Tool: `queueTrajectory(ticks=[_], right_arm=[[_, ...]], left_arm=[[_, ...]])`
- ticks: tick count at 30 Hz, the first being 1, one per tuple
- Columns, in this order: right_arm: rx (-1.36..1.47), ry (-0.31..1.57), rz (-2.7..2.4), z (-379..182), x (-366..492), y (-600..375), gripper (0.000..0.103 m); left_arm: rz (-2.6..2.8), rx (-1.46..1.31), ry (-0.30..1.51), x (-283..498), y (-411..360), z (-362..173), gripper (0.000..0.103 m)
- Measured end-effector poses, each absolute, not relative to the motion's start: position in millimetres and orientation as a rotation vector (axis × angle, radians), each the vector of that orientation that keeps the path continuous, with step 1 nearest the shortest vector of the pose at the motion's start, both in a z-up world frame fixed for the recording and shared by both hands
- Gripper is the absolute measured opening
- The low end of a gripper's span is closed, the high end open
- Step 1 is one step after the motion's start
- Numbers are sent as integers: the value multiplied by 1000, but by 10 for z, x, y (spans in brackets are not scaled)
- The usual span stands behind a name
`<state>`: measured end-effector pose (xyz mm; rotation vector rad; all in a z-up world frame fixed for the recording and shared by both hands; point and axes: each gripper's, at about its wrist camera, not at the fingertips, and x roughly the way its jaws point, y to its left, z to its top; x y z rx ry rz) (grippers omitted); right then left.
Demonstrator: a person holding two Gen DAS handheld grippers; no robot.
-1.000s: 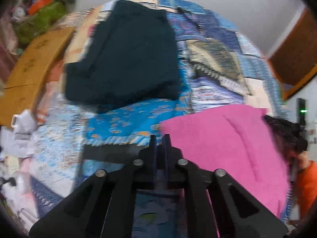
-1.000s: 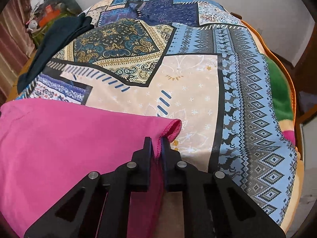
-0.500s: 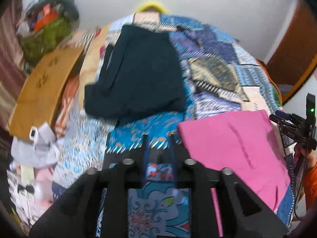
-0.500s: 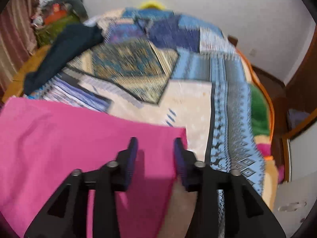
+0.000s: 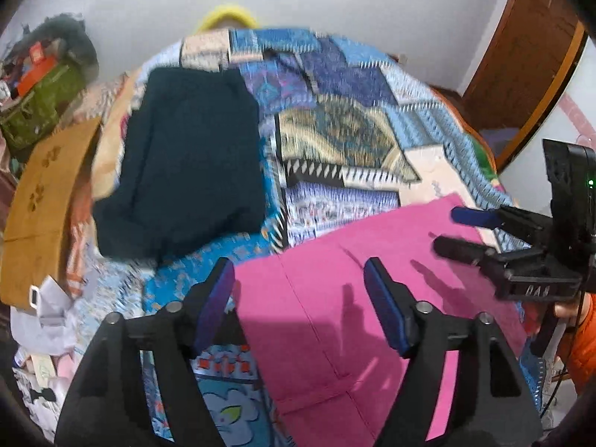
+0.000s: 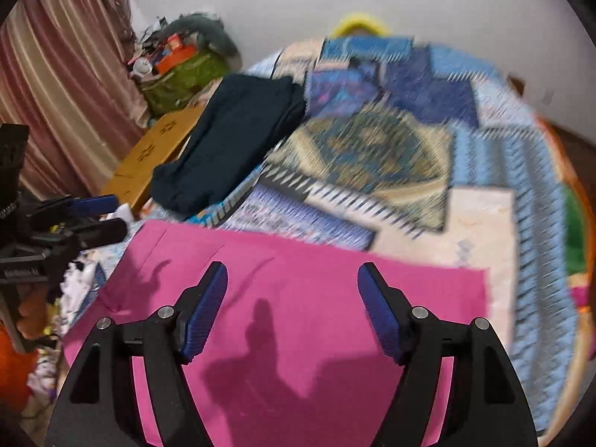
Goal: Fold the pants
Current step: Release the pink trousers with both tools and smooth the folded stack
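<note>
The pink pants (image 5: 335,298) (image 6: 298,316) lie folded flat on the patchwork bedspread (image 5: 335,141) (image 6: 484,171). My left gripper (image 5: 300,272) hovers above their left edge, its jaws opening with nothing between them. My right gripper (image 6: 292,279) hangs over the pants' middle, its jaws opening too and holding nothing. In the left wrist view the right gripper (image 5: 458,231) shows at the right edge above the pants' far corner. The left gripper (image 6: 104,216) shows at the left edge of the right wrist view.
A folded dark garment (image 5: 178,164) (image 6: 231,138) lies on the bed's far left. A cardboard box (image 5: 37,201) (image 6: 156,149), a green bag (image 5: 37,100) and a pink curtain (image 6: 63,85) stand at the left. A wooden door (image 5: 529,52) is at the right. An orange sleeve (image 5: 585,335) shows.
Both grippers were shut, the right one on the pink hem; both have let go, opened wide and lifted back from the pants, which now lie flat.
</note>
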<state>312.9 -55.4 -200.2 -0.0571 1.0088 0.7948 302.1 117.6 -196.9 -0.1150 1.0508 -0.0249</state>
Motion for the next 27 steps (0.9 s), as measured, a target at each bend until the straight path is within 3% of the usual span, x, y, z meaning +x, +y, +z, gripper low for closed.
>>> queueTrajectory(ticks=[4,7,27], right_arm=[[-80,1152,848,-2359,3081,-337,69],[-113,1129,829,-2448,2983,-331,78],[-2,1072,685,-2355,2465,-1243,81]], left_arm=[[-40,-94,1157,3026,1123,-2330,75],[-35,-14,1135,2916,1030,-2389,91],[37,-15,1056,2228,1087,-2182,91]])
